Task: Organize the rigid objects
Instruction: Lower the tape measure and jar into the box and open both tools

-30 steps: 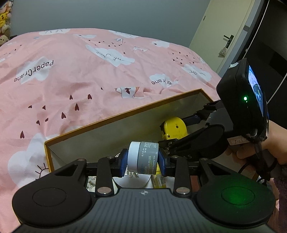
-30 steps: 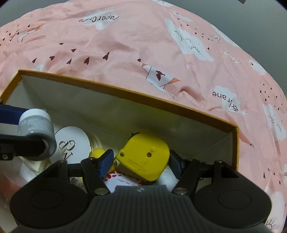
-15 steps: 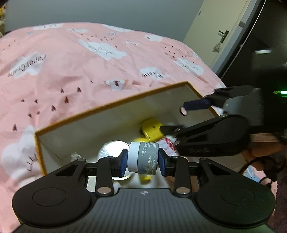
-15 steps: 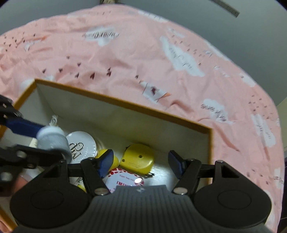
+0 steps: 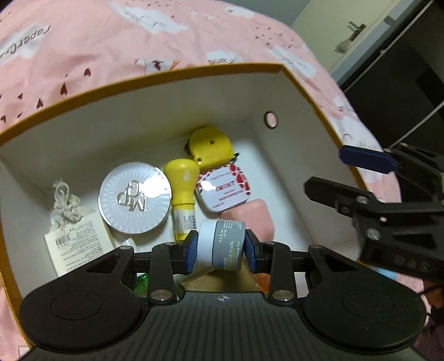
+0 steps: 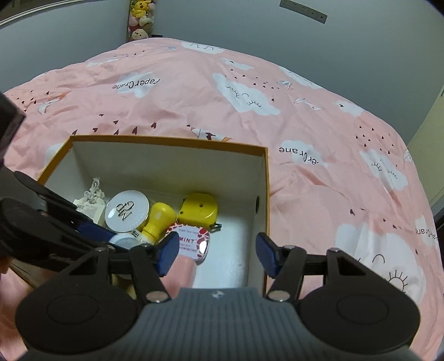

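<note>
My left gripper (image 5: 220, 250) is shut on a small grey-and-white clay mask jar (image 5: 222, 243), which it holds sideways over the inside of the orange-rimmed white box (image 5: 166, 80). Beneath it in the box lie a yellow tape measure (image 5: 211, 148), a round silver compact (image 5: 134, 201), a yellow-capped bottle (image 5: 181, 183), a mint tin (image 5: 223, 190) and a pink block (image 5: 249, 216). My right gripper (image 6: 216, 255) hangs above the box's right near corner (image 6: 265, 222). Its jaws are closing and nothing is between them. The right wrist view shows the jar (image 6: 125, 240) at the left.
A paper tag with a knotted string (image 5: 75, 244) lies in the box's left corner. The box sits on a pink cloud-print bedspread (image 6: 249, 97). Plush toys (image 6: 140, 19) hang by the far wall, and a door (image 5: 352, 27) stands beyond the bed.
My right gripper has risen and drawn back from the yellow tape measure, which stays in the box. My left gripper has moved over the box and tipped downward with the jar.
</note>
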Motion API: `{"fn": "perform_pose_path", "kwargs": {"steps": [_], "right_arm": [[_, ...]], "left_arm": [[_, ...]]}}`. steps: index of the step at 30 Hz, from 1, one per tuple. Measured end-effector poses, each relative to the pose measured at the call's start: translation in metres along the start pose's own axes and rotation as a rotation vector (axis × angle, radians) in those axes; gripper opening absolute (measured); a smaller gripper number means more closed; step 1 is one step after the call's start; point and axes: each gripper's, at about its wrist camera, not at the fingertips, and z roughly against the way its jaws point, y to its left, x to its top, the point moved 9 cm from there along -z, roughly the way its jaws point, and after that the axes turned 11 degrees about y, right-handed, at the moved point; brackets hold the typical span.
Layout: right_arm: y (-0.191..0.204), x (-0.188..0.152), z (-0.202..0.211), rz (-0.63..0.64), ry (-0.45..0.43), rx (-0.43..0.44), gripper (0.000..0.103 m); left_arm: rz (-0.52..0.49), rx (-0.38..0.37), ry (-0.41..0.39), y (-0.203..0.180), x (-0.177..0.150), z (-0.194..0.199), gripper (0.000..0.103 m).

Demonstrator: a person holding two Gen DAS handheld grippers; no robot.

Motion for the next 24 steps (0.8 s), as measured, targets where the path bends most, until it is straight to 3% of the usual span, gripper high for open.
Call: {"fn": "perform_pose_path", "kwargs": {"steps": [6, 13, 24], "right_arm": [[-0.002, -0.003, -0.001, -0.021, -0.010, 0.019, 0.060], [-0.003, -0.007, 0.000, -0.024, -0.011, 0.028, 0.060], [0.002, -0.013, 0.011, -0.016, -0.005, 0.029, 0.061]], "left_arm": [[0.063, 0.060, 0.004, 0.005, 0.006, -0.009, 0.039], [0.132, -0.025, 0.023, 0.001, 0.007, -0.014, 0.041], [0.075, -0.005, -0.068, -0.002, 0.006, 0.033, 0.041]]}}
